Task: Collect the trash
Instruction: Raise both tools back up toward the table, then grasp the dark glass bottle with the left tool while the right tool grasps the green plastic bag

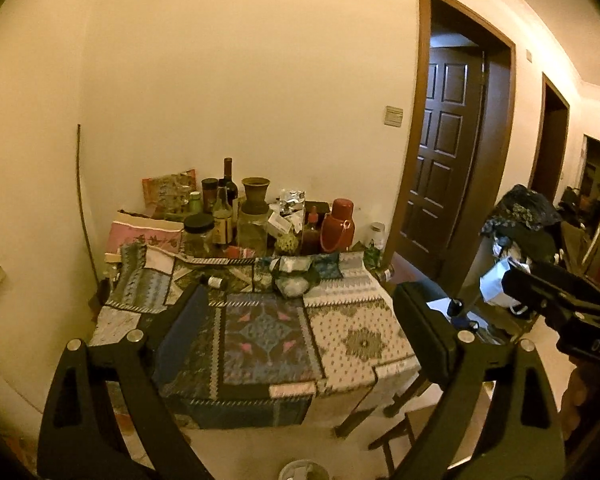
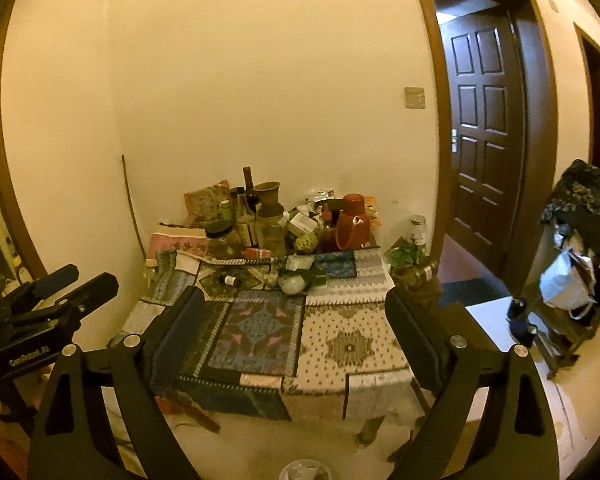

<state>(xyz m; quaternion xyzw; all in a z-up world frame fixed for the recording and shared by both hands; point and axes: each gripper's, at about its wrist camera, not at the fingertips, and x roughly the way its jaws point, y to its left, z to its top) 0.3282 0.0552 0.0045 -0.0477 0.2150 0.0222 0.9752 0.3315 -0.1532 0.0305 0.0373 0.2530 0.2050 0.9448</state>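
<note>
Both claws are seen spread wide and empty: left claw (image 1: 300, 320), right claw (image 2: 296, 320). Beyond them the patchwork-covered worktop (image 1: 352, 344) is seen. Crumpled trash (image 1: 294, 285) lies at mid-frame; bottles (image 1: 228, 184) and a red flask (image 1: 339, 226) are crowded against the wall.

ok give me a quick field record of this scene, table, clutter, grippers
table: patchwork cloth covers it, set against the wall
back row: dark wine bottle, clay vase, red flask, black-lidded jar
mid-table: small vial lying down, crumpled wrappers
left gripper: open, nothing between the fingers
right gripper: open, nothing between the fingers
right of table: dark panelled door, piled rack with a white bag
</note>
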